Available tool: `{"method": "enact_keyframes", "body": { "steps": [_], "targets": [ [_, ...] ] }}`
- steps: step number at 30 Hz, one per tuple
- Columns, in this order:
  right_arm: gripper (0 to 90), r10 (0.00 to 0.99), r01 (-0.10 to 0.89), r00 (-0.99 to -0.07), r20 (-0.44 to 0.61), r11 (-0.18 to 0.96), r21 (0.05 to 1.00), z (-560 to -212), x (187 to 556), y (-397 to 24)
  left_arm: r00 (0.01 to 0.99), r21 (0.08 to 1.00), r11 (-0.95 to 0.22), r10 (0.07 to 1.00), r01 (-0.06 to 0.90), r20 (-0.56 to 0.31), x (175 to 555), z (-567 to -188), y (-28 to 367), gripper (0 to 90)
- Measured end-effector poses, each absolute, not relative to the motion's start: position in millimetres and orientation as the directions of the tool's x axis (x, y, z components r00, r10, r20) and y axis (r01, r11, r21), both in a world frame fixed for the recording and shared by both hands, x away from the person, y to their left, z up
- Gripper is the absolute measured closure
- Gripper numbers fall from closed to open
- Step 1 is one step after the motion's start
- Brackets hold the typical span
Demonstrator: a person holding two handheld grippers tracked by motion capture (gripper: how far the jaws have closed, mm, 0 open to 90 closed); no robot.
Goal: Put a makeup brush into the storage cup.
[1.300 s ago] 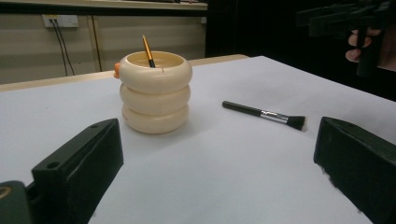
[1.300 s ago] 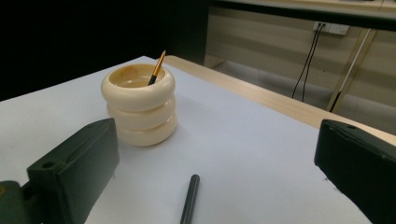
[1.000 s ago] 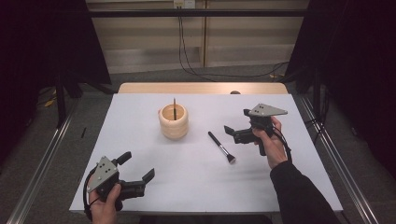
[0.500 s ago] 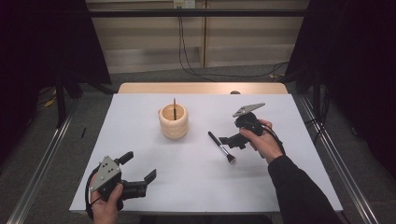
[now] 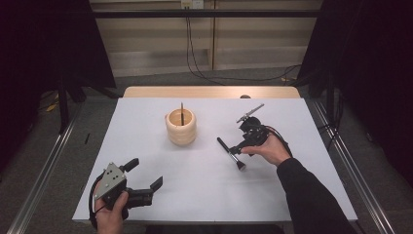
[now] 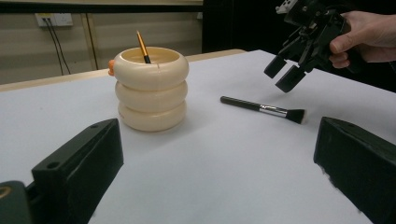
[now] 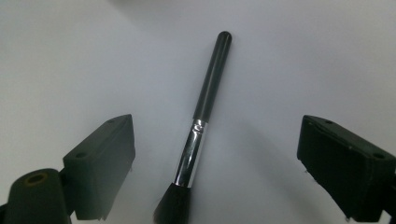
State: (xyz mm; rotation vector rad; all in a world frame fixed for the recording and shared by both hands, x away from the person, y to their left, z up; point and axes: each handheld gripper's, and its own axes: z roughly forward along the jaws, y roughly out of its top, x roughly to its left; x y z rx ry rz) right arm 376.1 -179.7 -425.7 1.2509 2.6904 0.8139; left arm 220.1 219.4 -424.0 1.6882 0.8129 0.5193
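On the white table (image 5: 146, 126), the right claw (image 5: 235, 149) hovers wide above the brush (image 7: 205, 107); next, likely lowering and closing.

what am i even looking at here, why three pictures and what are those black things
There is no robot here. A person sits at a white table and holds a hand-held grabbing tool in each hand. Each tool ends in a pair of black tongs.

The high view looks down on the table from above. In it the left tongs are near the front edge and the right tongs hover over a makeup brush.

The other two pictures come from small cameras on the tools, looking out between the jaws. The left gripper view looks across the table at a cream ringed cup with a thin orange brush standing in it. The right gripper view looks straight down at the makeup brush lying flat between its jaws.

Both tongs are open and nothing is held.
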Motion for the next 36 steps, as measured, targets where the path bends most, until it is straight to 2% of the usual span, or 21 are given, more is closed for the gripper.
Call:
{"method": "enact_keyframes", "body": {
  "steps": [3, 5, 6, 8, 9, 11, 17, 29, 36],
  "targets": [
    [13.2, 0.728, 0.710, -0.665, 0.170, 0.544, 0.448, -427.3, 379.5, -177.1, 0.665, 0.961, -0.126, 0.743, 0.245, -0.073, 220.1, -424.0, 219.5, 1.5],
    [24.6, 0.711, 0.714, -0.678, 0.187, 0.576, 0.398, -428.1, 383.0, -174.7, 0.664, 0.961, -0.128, 0.744, 0.247, -0.072, 220.2, -424.1, 220.2, 1.5],
    [24.6, 0.711, 0.714, -0.678, 0.187, 0.576, 0.398, -428.1, 383.0, -174.7, 0.664, 0.961, -0.128, 0.744, 0.247, -0.072, 220.2, -424.1, 220.2, 1.5],
    [32.7, 0.715, 0.730, -0.670, 0.198, 0.589, 0.346, -427.9, 385.5, -169.4, 0.665, 0.960, -0.134, 0.744, 0.247, -0.068, 220.5, -424.2, 220.6, 1.4],
    [33.3, 0.711, 0.727, -0.676, 0.195, 0.600, 0.334, -428.5, 386.4, -168.2, 0.665, 0.960, -0.134, 0.744, 0.247, -0.068, 220.5, -424.2, 220.6, 1.5],
    [40.0, 0.709, 0.734, -0.674, 0.206, 0.613, 0.293, -429.5, 387.1, -162.4, 0.666, 0.961, -0.128, 0.742, 0.247, -0.072, 220.4, -424.2, 220.8, 1.4],
    [42.5, 0.706, 0.726, -0.685, 0.179, 0.640, 0.253, -437.3, 390.0, -154.4, 0.670, 0.961, -0.127, 0.739, 0.245, -0.073, 220.6, -424.3, 221.0, 1.5],
    [58.4, 0.728, 0.752, -0.659, 0.192, 0.629, 0.196, -444.7, 389.9, -148.1, 0.665, 0.961, -0.129, 0.743, 0.246, -0.071, 221.2, -424.4, 221.6, 1.5],
    [66.7, 0.724, 0.740, -0.672, 0.153, 0.650, 0.176, -449.8, 390.6, -143.3, 0.664, 0.960, -0.128, 0.744, 0.249, -0.073, 221.6, -424.9, 221.9, 1.4]
  ]
}}
